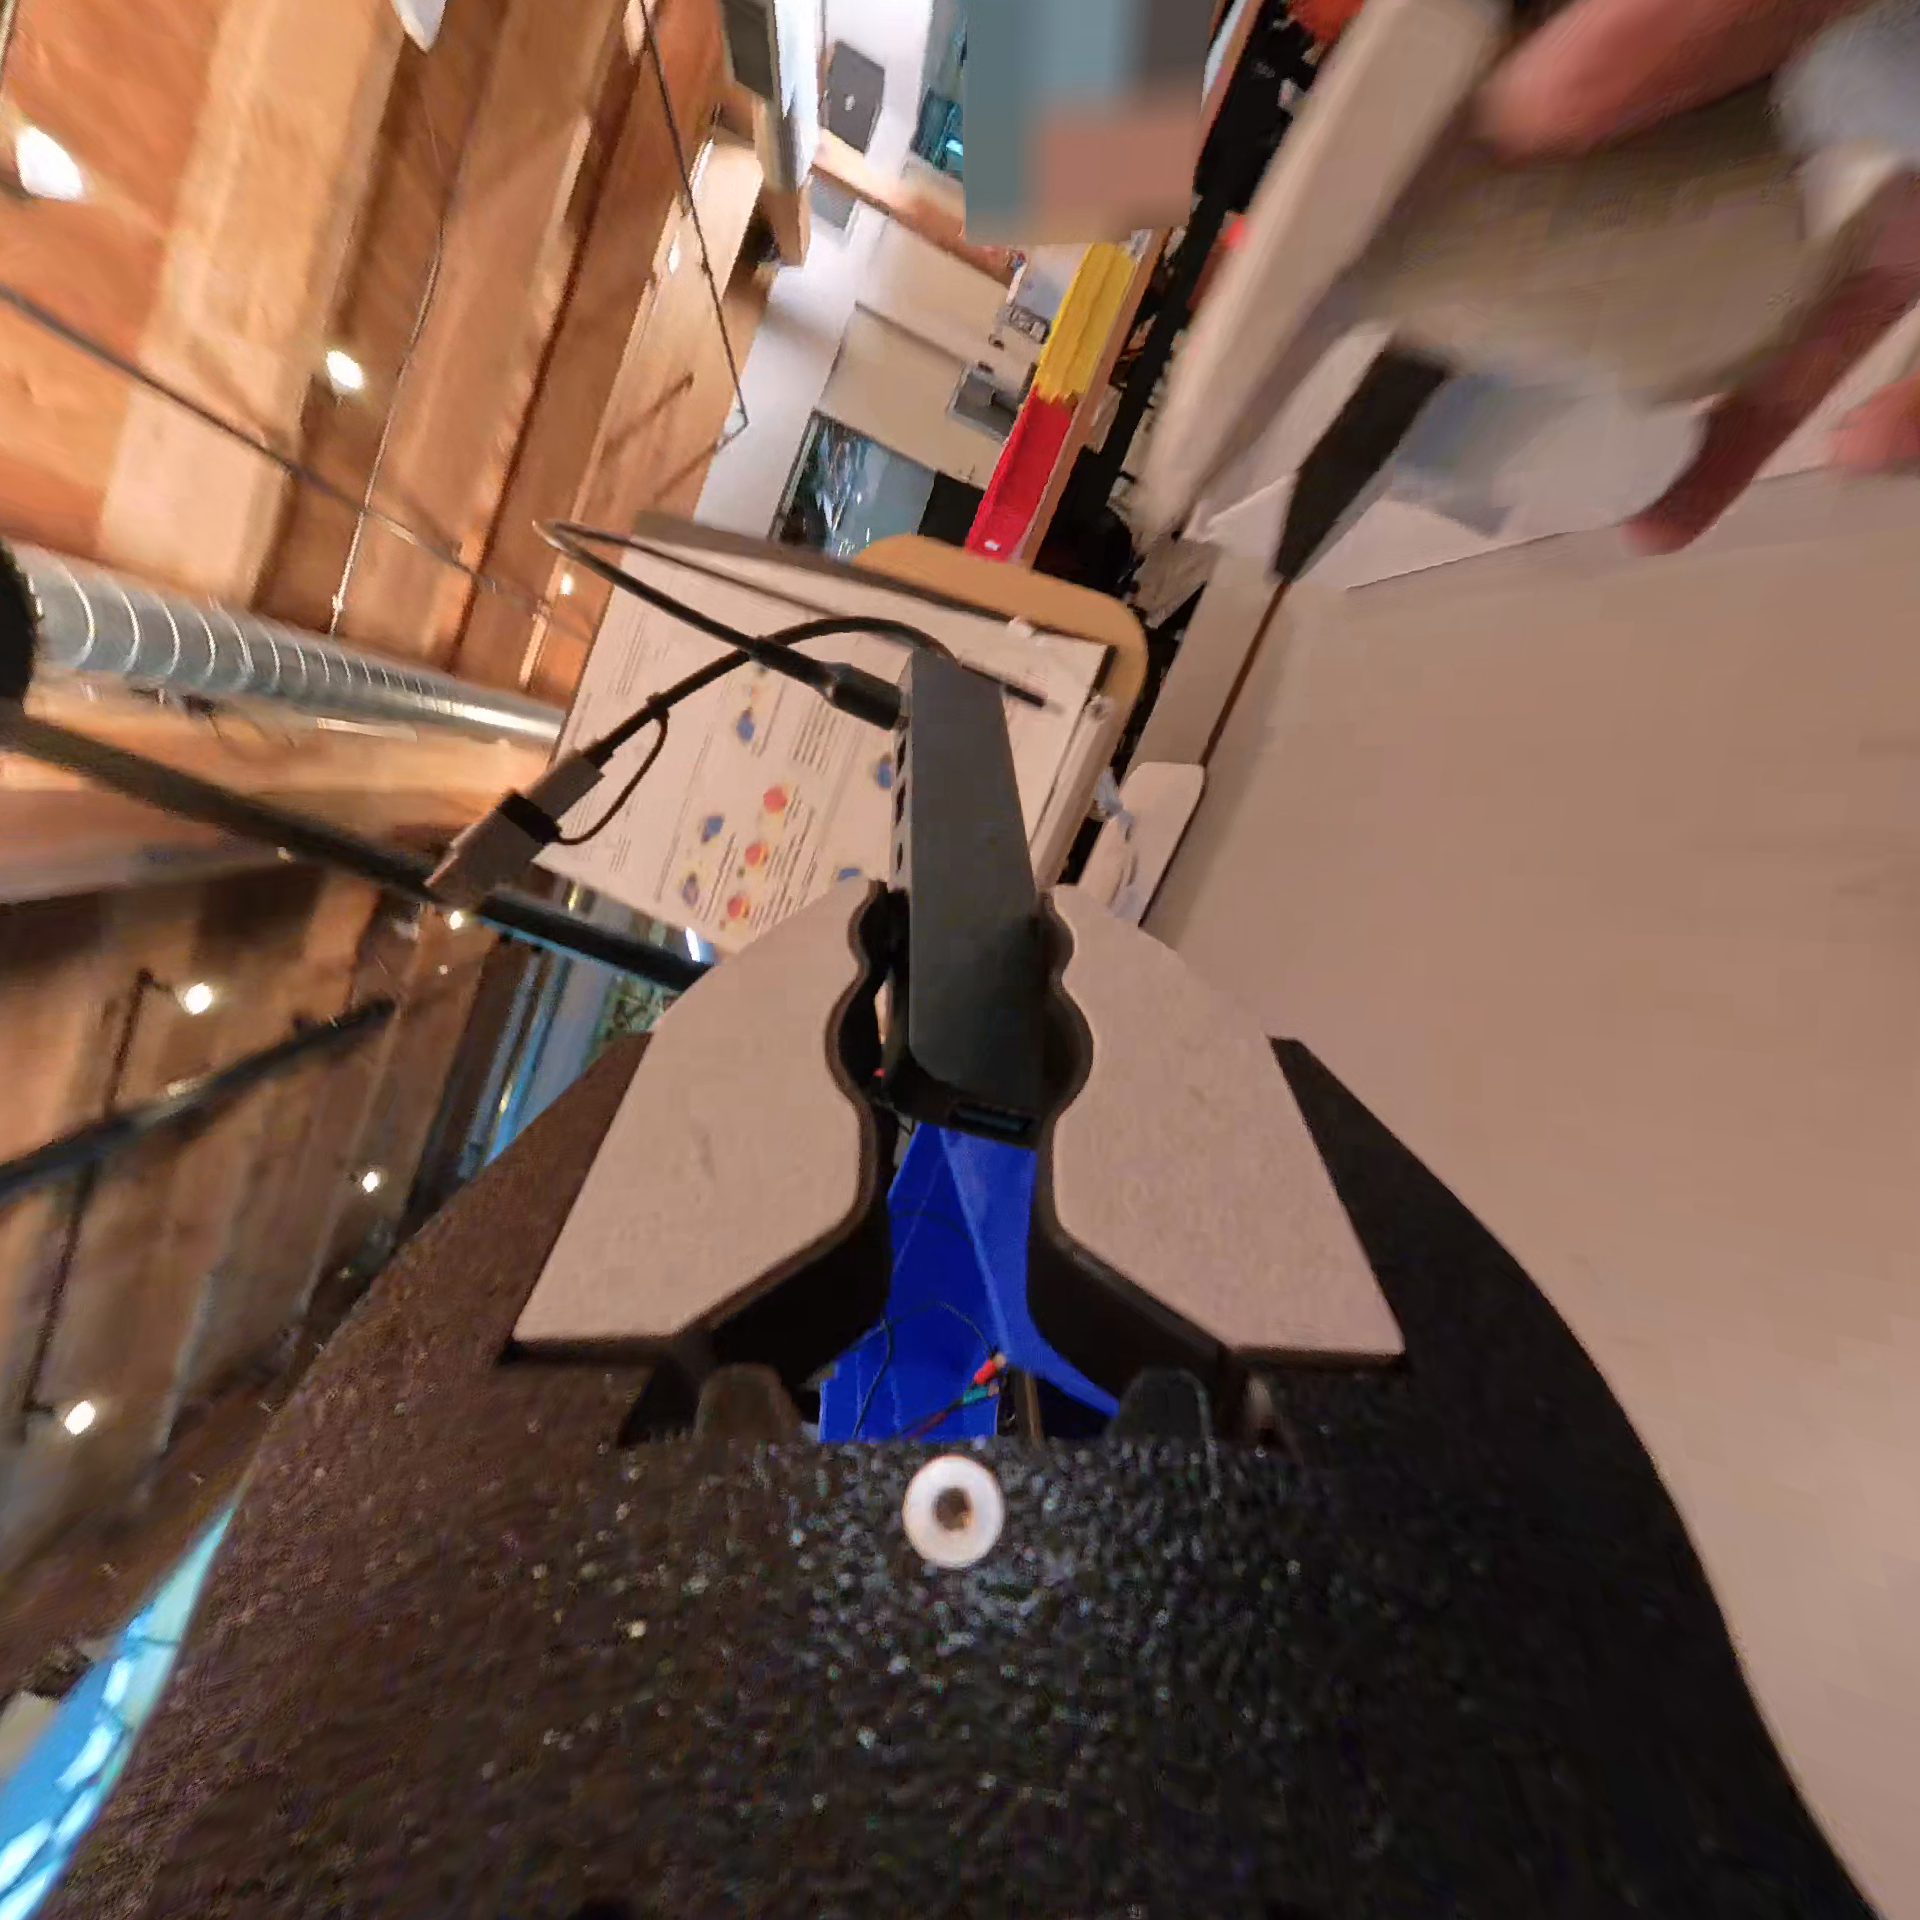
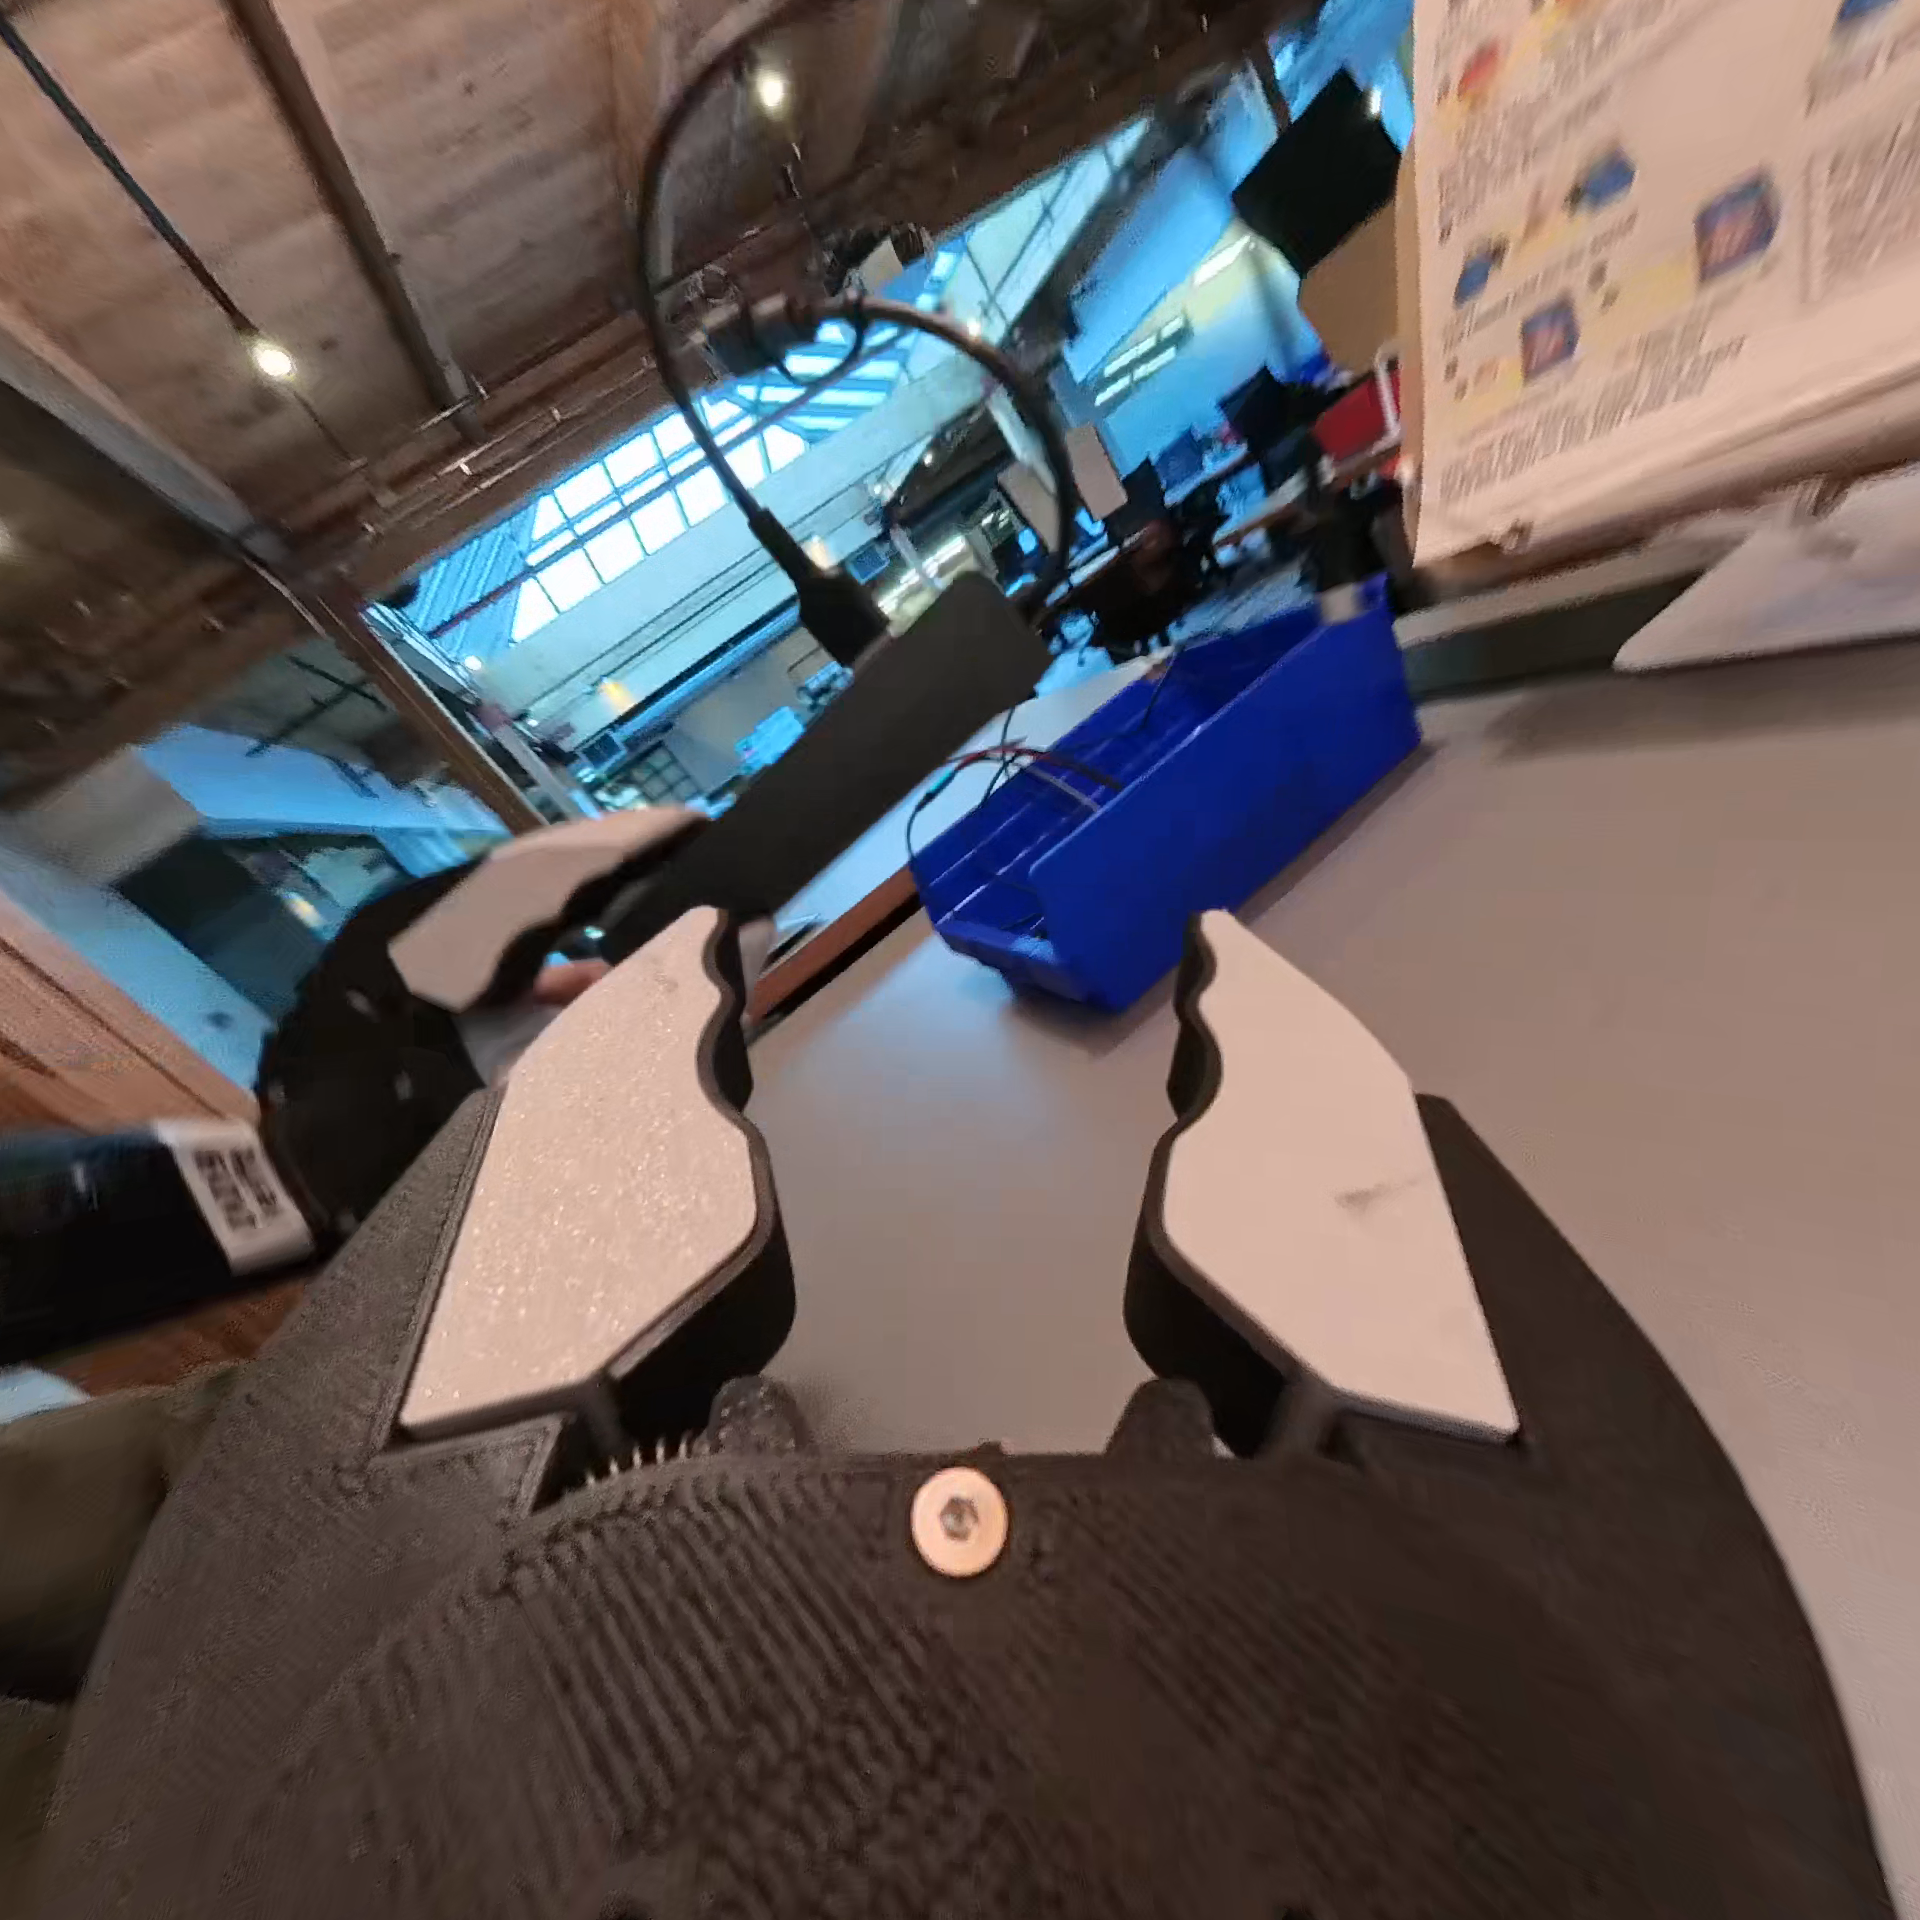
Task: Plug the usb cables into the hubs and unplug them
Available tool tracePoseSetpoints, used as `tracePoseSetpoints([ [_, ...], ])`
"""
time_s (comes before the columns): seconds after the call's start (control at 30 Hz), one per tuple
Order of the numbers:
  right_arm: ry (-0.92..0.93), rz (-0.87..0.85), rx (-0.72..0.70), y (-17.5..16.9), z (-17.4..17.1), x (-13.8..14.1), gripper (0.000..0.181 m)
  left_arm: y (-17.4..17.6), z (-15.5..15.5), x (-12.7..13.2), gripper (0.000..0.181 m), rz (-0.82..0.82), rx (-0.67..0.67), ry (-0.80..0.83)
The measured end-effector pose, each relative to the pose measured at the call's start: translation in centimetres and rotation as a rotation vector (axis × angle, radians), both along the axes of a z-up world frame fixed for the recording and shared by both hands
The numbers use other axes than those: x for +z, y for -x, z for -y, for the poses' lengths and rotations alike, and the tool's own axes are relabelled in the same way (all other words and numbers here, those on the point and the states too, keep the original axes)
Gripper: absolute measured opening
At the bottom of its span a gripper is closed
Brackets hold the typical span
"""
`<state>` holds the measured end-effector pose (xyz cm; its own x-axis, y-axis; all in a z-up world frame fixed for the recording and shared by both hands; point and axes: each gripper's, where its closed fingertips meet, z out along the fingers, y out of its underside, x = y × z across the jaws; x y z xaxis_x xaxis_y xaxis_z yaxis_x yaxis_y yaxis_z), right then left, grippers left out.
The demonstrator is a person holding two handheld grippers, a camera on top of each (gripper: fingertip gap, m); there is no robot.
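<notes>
The left hand-held gripper clamps a black USB hub lifted off the counter, its cable dangling. The right hand-held gripper hovers spread wide with nothing between its fingers, near a blue bin.

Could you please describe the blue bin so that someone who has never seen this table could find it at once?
Start from the grey table ahead of the open right claw. The blue bin rests on it, near its far edge, below the printed sheet. It is the only bright blue thing there, open-topped, with thin wires trailing out.
</notes>
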<state>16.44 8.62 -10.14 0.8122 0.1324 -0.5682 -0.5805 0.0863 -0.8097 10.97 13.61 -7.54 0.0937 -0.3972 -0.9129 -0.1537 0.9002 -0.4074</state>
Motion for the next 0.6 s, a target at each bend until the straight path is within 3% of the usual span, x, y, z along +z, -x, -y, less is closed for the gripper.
tracePoseSetpoints([
  [0.13, 0.018, -0.206, 0.084, -0.1, -0.6, -1.7, 0.072, -1.0, 4.0, -3.7, 0.011, -0.016, -0.042, -0.122],
  [0.23, 0.051, -0.298, 0.115, -0.6, -0.9, -3.6, 0.055, -1.5, 5.2, -5.3, 0.009, -0.015, -0.060, -0.097],
  [0.37, 0.000, -0.510, 0.297, 0.5, -1.3, -4.5, 0.040, -1.8, 5.5, -6.2, 0.009, -0.011, -0.052, -0.136],
  [0.47, -0.054, -0.569, 0.348, 0.8, -1.4, -4.2, 0.040, -1.7, 5.3, -6.1, 0.008, 0.008, -0.051, -0.128],
  [0.5, -0.067, -0.565, 0.364, 1.0, -1.3, -4.0, 0.031, -1.7, 5.2, -6.1, 0.008, 0.012, -0.054, -0.134],
  [0.6, -0.064, -0.460, 0.337, 1.0, -1.3, -3.7, 0.024, -1.7, 5.0, -6.5, 0.009, 0.009, -0.064, -0.148],
])
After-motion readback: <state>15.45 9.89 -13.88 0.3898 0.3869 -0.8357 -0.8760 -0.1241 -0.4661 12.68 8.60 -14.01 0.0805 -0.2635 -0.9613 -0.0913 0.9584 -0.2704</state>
